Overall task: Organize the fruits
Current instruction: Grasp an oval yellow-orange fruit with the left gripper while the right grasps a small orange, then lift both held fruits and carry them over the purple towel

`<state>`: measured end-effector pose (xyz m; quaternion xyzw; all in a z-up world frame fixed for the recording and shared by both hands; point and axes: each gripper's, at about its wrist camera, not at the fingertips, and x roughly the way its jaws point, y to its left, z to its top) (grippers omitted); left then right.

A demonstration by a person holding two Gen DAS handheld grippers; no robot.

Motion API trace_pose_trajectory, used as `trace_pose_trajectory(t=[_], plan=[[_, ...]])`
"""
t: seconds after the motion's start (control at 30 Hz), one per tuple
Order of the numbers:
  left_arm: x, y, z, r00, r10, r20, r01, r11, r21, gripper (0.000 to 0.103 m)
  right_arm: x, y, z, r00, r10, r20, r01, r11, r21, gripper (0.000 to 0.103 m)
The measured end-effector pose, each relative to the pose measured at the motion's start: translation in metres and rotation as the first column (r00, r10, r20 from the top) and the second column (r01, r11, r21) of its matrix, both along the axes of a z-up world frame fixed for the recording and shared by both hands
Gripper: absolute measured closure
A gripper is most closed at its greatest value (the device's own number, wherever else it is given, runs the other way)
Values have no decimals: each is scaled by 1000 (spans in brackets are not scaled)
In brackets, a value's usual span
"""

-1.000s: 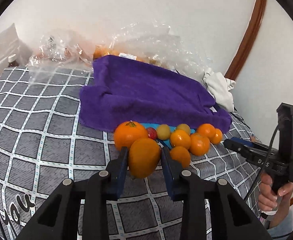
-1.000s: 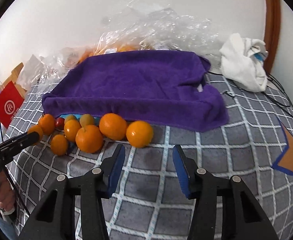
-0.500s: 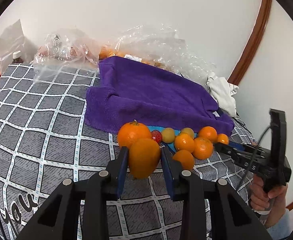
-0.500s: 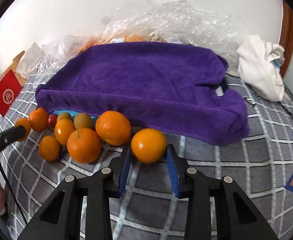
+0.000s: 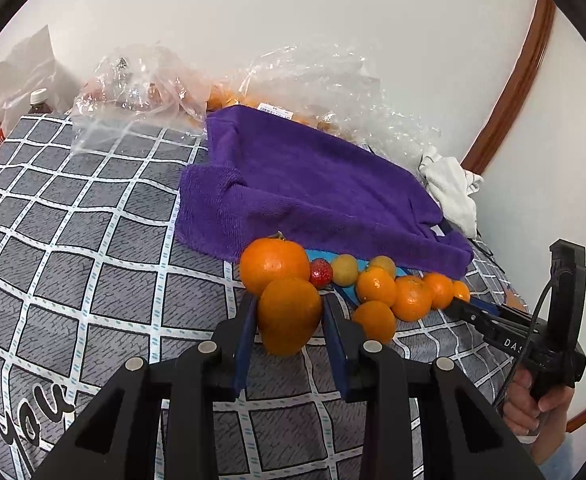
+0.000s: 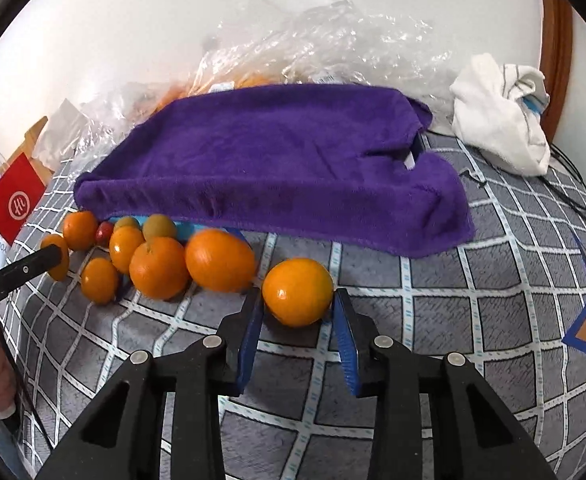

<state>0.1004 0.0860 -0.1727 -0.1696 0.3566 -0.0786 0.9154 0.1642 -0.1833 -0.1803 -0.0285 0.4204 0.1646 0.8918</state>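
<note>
My left gripper point(image 5: 289, 314) is shut on an orange point(image 5: 289, 315) and holds it just in front of a bigger orange point(image 5: 273, 264). A strawberry point(image 5: 320, 273), two yellow-green fruits and several small oranges point(image 5: 412, 298) lie in a row along the purple towel point(image 5: 317, 188). My right gripper point(image 6: 297, 308) has its jaws on both sides of the rightmost orange point(image 6: 297, 291), which rests on the checked cloth; the pads point(image 6: 253, 320) look to touch it. The left gripper shows at the left edge of the right wrist view point(image 6: 25, 268).
The purple towel point(image 6: 277, 160) covers a raised shape behind the fruit. Clear plastic bags point(image 5: 141, 84) with more oranges lie behind it by the wall. A white cloth point(image 6: 501, 120) and cables sit at the right. A red card point(image 6: 13, 200) is at the left.
My right gripper moved forward to the rightmost orange and its jaws narrowed around it. My left gripper kept its orange and shifted a little to the left.
</note>
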Motion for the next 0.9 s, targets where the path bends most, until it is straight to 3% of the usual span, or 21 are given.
trace_pose_trajectory(t=[0.2, 0.53, 0.63, 0.9], plan=[[-2, -1, 4, 1000, 2, 29, -2, 1000, 6, 72, -16, -2, 14, 999, 5, 49, -6, 1000, 12, 68], [-9, -4, 13, 996, 0, 86, -3, 1000, 25, 72, -39, -9, 26, 999, -18, 51, 16, 999, 31, 68], [-11, -6, 18, 995, 16, 97, -22, 998, 60, 72, -45, -11, 38, 997, -17, 76, 14, 999, 36, 68], [-24, 1, 65, 993, 39, 108, -49, 994, 94, 72, -42, -13, 85, 988, -31, 153, 27, 999, 26, 68]])
